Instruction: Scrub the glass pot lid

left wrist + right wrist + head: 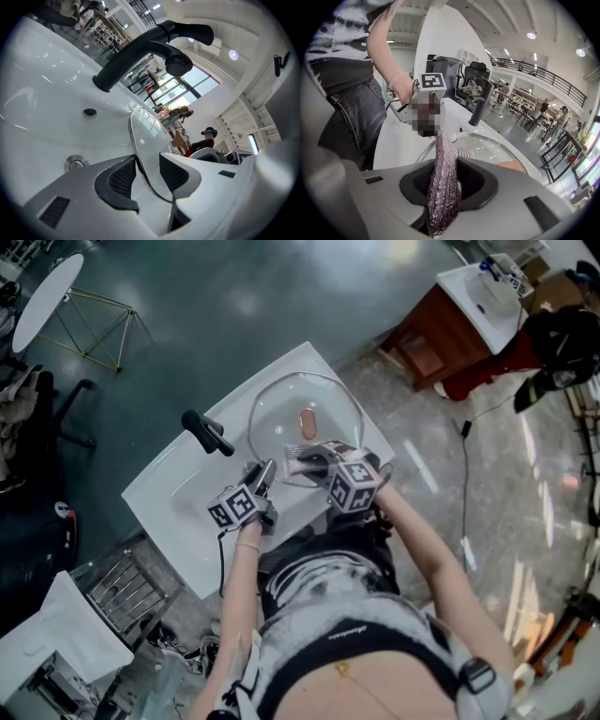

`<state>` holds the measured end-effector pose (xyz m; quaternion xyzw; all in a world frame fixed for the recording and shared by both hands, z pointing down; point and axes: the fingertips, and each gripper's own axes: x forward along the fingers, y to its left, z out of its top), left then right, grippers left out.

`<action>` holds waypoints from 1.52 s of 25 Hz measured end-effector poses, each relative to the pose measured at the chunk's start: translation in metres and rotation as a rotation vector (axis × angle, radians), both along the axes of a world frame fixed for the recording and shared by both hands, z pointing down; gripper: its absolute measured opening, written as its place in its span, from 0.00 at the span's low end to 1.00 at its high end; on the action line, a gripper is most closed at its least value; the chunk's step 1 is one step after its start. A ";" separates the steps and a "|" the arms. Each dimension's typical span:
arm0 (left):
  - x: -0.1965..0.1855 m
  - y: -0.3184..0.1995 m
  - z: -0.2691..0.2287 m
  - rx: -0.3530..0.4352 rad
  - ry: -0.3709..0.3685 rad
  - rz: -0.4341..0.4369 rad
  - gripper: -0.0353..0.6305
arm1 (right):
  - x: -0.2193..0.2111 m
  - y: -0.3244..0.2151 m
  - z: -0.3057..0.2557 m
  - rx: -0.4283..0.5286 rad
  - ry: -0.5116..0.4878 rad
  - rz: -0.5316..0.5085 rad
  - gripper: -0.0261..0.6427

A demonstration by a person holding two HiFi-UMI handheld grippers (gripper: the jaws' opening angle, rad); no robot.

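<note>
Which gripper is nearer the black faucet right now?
Left. The left gripper, clamped on the rim of the glass pot lid, sits close beside the faucet. The right gripper, holding the scrubbing cloth, is farther off, over the lid's near edge.

Clear glass pot lid (281,418) tilts over the sink (169,493), silvery scrub cloth (443,183) alongside.

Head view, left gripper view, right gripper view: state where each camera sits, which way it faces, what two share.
Head view: on the person's head, steeply down at the white sink, round clear glass pot lid, left gripper and right gripper; forearms and torso show.
Left gripper view: rides the left gripper, along jaws clamping the lid's rim toward the black faucet.
Right gripper view: rides the right gripper, along jaws pinching a silvery mesh cloth toward the lid; left forearm shows.
Shared: all three show the lid.
</note>
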<state>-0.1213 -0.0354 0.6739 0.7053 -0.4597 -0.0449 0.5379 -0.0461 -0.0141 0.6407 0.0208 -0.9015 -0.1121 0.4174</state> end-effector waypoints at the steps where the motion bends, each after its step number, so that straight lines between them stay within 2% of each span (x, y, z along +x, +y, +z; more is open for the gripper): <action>1: 0.000 0.000 0.000 -0.001 -0.001 0.000 0.28 | 0.005 -0.002 -0.001 -0.005 -0.005 0.007 0.19; 7: 0.000 -0.001 0.000 0.001 -0.008 -0.013 0.29 | 0.041 -0.031 -0.004 -0.060 -0.060 0.147 0.19; 12: 0.000 0.000 0.001 -0.009 -0.014 -0.021 0.29 | 0.053 -0.032 -0.006 -0.087 -0.065 0.125 0.19; 15: -0.001 0.000 0.002 -0.011 -0.018 -0.026 0.29 | 0.066 -0.036 -0.004 -0.103 -0.073 0.151 0.19; 21: -0.004 0.002 0.006 -0.012 -0.017 -0.038 0.29 | 0.101 -0.075 -0.002 -0.116 -0.114 0.377 0.19; 23: -0.003 0.000 0.002 -0.008 -0.016 -0.038 0.29 | 0.101 -0.079 -0.003 -0.119 -0.124 0.404 0.19; 30: -0.001 -0.001 -0.002 -0.005 -0.018 -0.043 0.29 | 0.099 -0.072 -0.003 -0.122 -0.107 0.406 0.19; 38: -0.001 -0.001 -0.001 -0.006 -0.018 -0.039 0.29 | 0.073 -0.036 -0.005 -0.134 -0.090 0.287 0.19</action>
